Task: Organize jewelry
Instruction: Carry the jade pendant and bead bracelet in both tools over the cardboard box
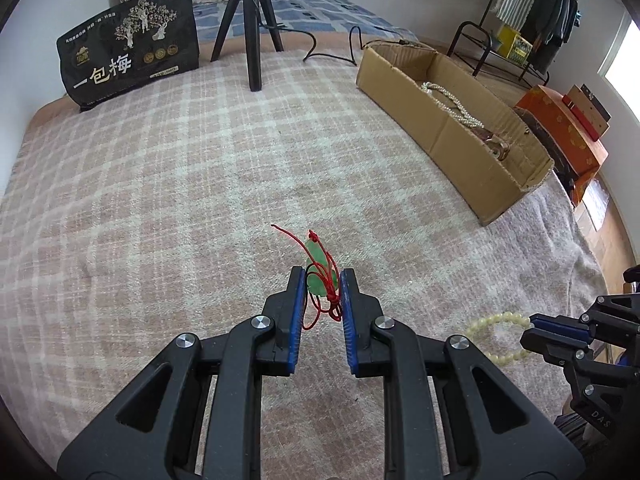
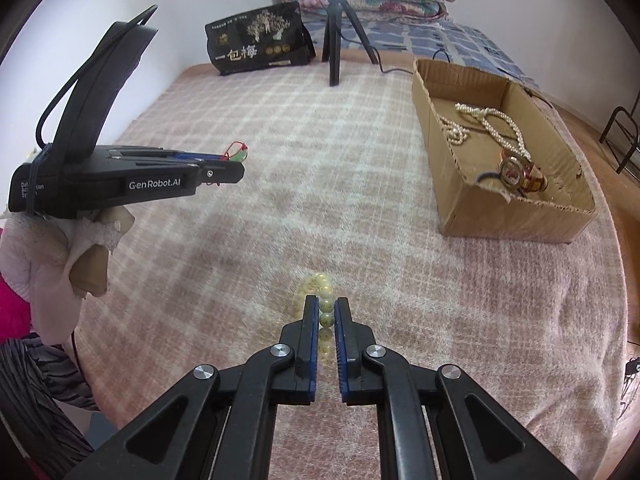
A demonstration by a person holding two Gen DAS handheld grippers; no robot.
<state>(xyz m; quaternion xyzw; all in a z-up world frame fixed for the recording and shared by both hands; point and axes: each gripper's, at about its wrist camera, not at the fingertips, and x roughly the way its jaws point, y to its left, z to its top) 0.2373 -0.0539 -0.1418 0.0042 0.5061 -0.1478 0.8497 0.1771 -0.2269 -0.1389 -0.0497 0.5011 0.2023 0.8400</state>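
Far left by the wall a black bag point(image 1: 130, 46) stands on the checked blanket point(image 1: 180, 184), w/ a tripod point(image 1: 250, 28) just right of it. Centre: left gripper point(image 1: 320, 280) is nearly closed, its blue pads pinching a green pendant point(image 1: 316, 266) on a red cord point(image 1: 324, 300), held clear above the blanket. In the right wrist view that same gripper shows side-on at the left edge, pendant sticking out of its tips. Right gripper point(image 2: 327, 312) is clamped tight on a bead bracelet point(image 2: 320, 292), pale yellow-green, which hangs from the tips; whether its lowest beads touch the blanket can't be told, view too blurred there. Far right: an open cardboard box point(image 2: 500, 216) on the blanket, holding a pearl necklace point(image 2: 488, 120) and, nearer the front corner, a watch point(image 2: 516, 172).
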